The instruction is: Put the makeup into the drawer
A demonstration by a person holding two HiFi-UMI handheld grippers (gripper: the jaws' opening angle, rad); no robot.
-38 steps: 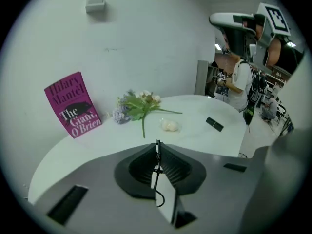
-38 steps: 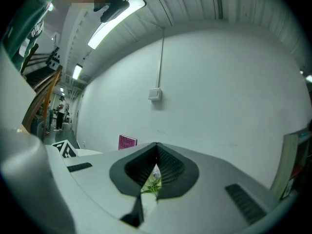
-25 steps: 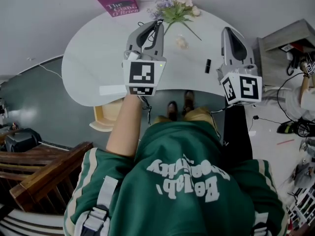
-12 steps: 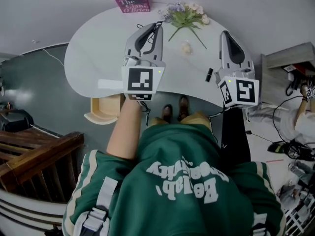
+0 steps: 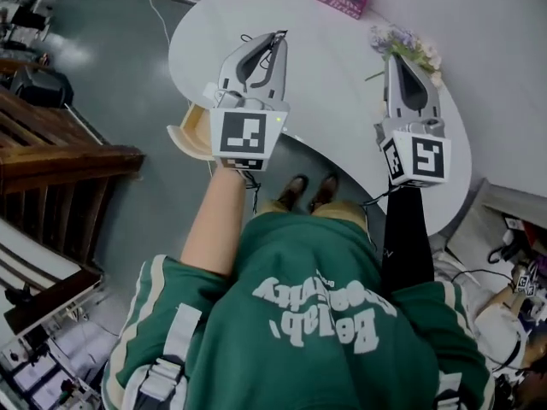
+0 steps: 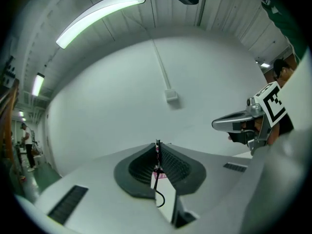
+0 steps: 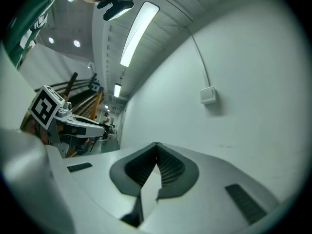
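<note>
Makeup cannot be made out in any view; it is judged to lie on the counter (image 5: 333,75), possibly hidden behind a hand-held gripper. The drawer (image 5: 195,131) is seen standing open below the counter's left edge, so no opening is needed. Both tools are held level above the counter. The left hand-held gripper (image 5: 279,34) has its jaws together, with only a thin black wire (image 6: 156,182) at their seam. The right hand-held gripper (image 5: 395,56) is likewise closed and empty. For a clean pick, the item should first be brought into sight. Then 1 hand-held gripper should be tipped down and its jaws parted before descent, with the flowers (image 5: 406,45) kept clear of. Release is best made only once inside the drawer.
</note>
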